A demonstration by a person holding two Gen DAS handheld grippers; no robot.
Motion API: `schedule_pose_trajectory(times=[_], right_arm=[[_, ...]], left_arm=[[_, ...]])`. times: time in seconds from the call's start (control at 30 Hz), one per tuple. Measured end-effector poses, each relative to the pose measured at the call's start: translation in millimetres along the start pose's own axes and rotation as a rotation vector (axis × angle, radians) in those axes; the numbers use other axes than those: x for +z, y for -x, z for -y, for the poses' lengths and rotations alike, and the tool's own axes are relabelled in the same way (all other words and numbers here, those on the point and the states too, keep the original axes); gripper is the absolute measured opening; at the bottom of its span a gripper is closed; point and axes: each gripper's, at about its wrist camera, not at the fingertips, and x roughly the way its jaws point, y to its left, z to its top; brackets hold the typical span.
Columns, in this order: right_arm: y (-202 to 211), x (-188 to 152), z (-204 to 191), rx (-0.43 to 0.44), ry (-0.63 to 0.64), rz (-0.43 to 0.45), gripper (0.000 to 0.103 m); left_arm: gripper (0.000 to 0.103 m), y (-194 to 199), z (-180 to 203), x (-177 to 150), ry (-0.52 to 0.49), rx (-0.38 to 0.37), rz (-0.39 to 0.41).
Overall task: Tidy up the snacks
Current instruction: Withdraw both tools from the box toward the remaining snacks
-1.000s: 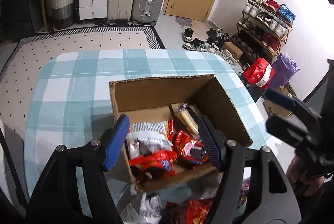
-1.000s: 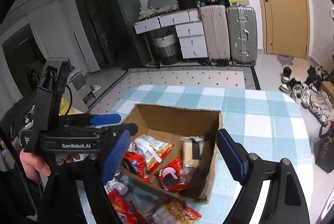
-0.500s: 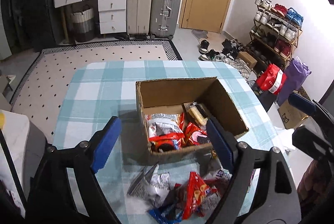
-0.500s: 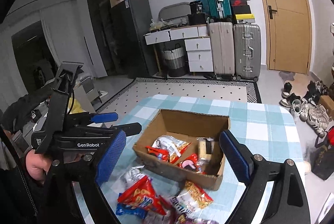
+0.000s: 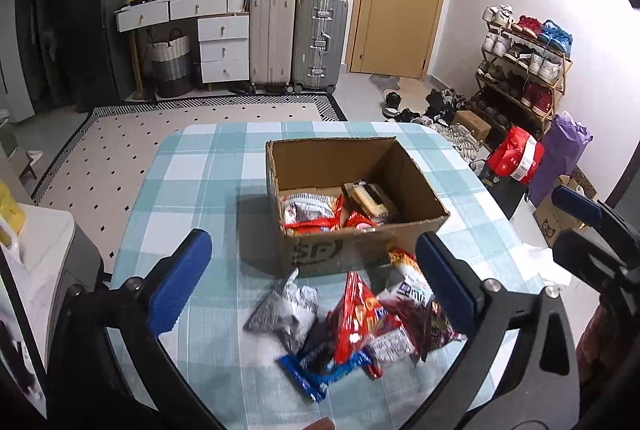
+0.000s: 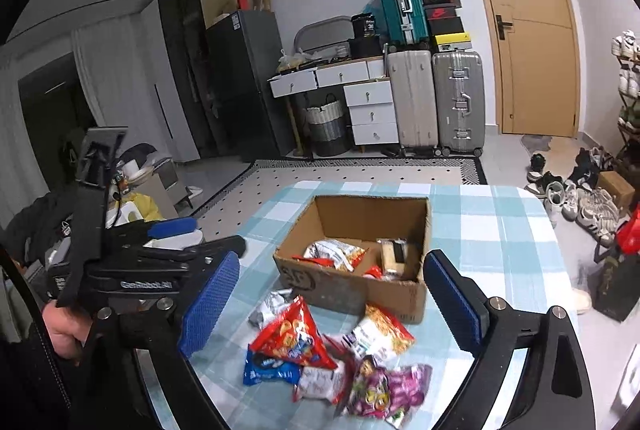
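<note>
An open cardboard box (image 5: pixel 362 250) (image 6: pixel 352 288) stands on the checked table and holds several snack packets (image 5: pixel 310 211). Loose packets lie in a pile in front of it: a red bag (image 5: pixel 360 314) (image 6: pixel 292 334), a silver bag (image 5: pixel 286 312), a blue packet (image 6: pixel 270 370) and a purple one (image 6: pixel 384 388). My left gripper (image 5: pixel 312 284) is open and empty, held above the pile. My right gripper (image 6: pixel 332 304) is open and empty, also back from the box. Each gripper shows at the edge of the other's view.
The table has a blue and white checked cloth (image 5: pixel 192 181). Suitcases (image 5: pixel 298 37), a white drawer unit (image 5: pixel 222 47), a door and a shoe rack (image 5: pixel 524 69) stand beyond it. A white side table (image 5: pixel 36 254) is at the left.
Both grippers have pulled up and back from the box. The box now looks smaller and the pile of loose packets in front of it has come into view.
</note>
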Motion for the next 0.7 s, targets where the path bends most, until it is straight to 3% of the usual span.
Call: schedule_pose_trajectory(times=[0.17,0.7], right_arm=[[16.2,-19.4,3.6,-0.014,-0.011,0.000,0.095],[36.2,-77.2,16.0,-0.066,-0.071,-0.033,0.102]], left_arm=[[0.102,16.4,0.4,-23.0,0.015,0.002,0.002],[0.102,4.6,-2.8,-70.9,0.037,0.006,-0.016]])
